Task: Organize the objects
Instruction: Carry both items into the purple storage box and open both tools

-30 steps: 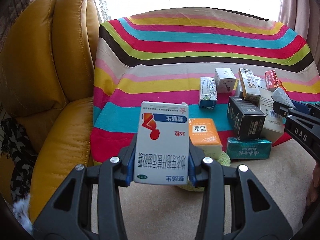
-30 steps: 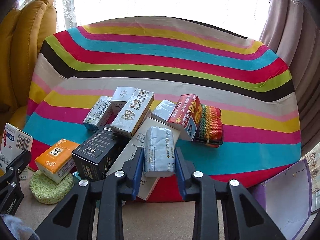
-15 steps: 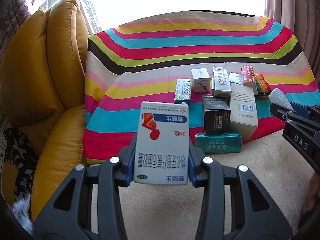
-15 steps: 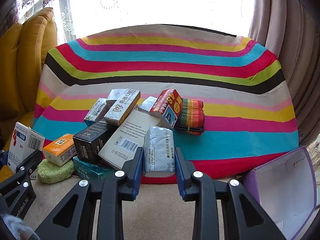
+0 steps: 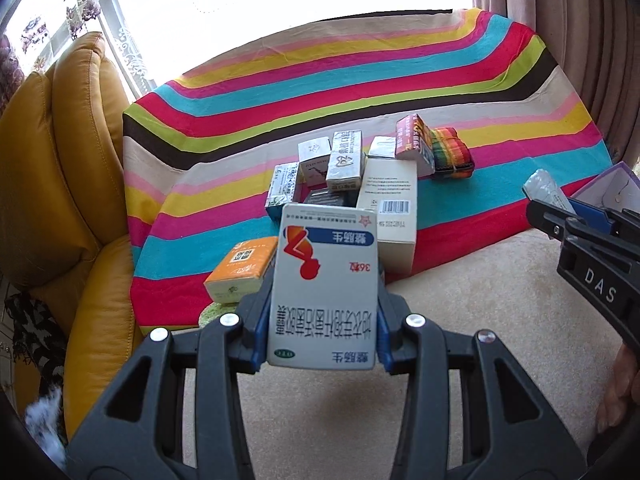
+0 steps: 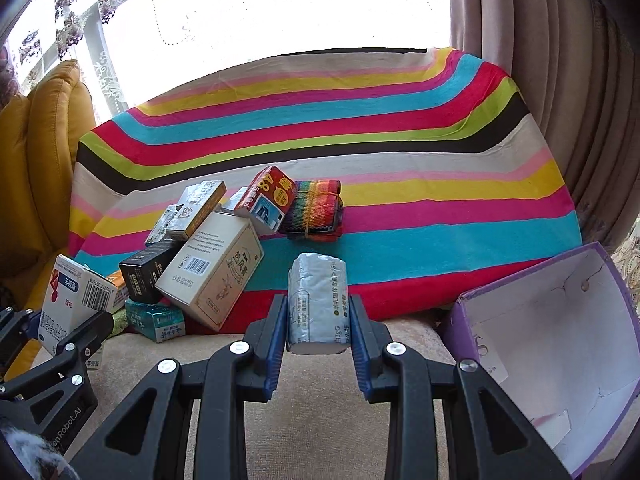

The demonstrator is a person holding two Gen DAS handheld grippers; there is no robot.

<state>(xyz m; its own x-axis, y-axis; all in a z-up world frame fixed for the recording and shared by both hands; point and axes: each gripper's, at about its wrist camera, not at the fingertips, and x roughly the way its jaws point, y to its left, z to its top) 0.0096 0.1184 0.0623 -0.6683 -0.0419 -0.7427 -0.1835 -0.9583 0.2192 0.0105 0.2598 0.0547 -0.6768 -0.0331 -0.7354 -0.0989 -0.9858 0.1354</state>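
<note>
A striped cloth in red, teal, yellow and black carries a heap of boxes. Largest there is a cream carton with a barcode, leaning on a black box; behind, a red pack reads "8V". At right stands an open purple box. The left gripper has its jaws clamped on a white medicine box marked "36"; the right gripper, lettered "DAS", grips a silver packet reading "IgG".
</note>
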